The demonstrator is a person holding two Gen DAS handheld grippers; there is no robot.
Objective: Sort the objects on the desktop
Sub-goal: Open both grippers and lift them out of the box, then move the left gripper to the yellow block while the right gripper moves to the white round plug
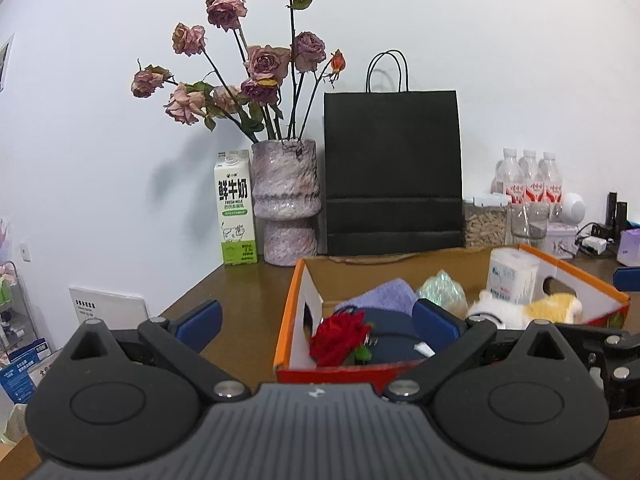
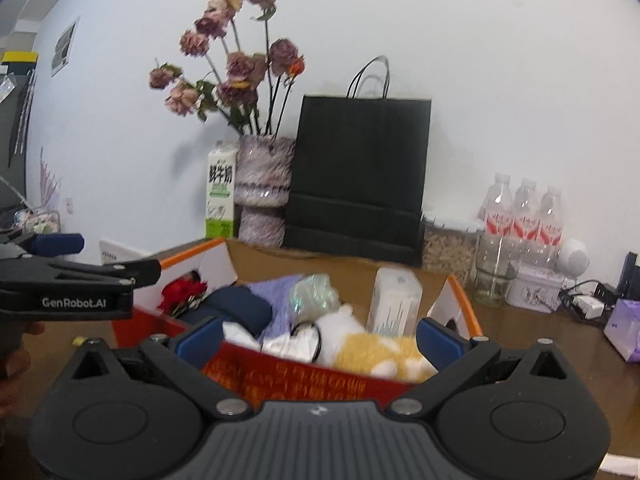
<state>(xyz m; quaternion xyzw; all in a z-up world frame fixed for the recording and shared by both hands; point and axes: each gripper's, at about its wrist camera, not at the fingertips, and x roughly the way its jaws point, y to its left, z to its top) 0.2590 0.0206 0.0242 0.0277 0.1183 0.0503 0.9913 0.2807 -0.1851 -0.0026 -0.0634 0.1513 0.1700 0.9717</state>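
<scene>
Hovering both tongs, left (image 1: 316,318) and right (image 2: 320,334), wide open and empty, I judged the plush toy (image 2: 380,350) soft and light (best pinched mid-body).

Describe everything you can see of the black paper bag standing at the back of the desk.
The black paper bag looks matte and stiff, with two thin black cord handles arching above its open top. It stands upright by the white wall, on the brown wooden desk, between the mottled purple ceramic vase and a clear lidded jar. Horizontal creases cross its lower part.

Bright even light, fisheye edges, slight blur
</scene>
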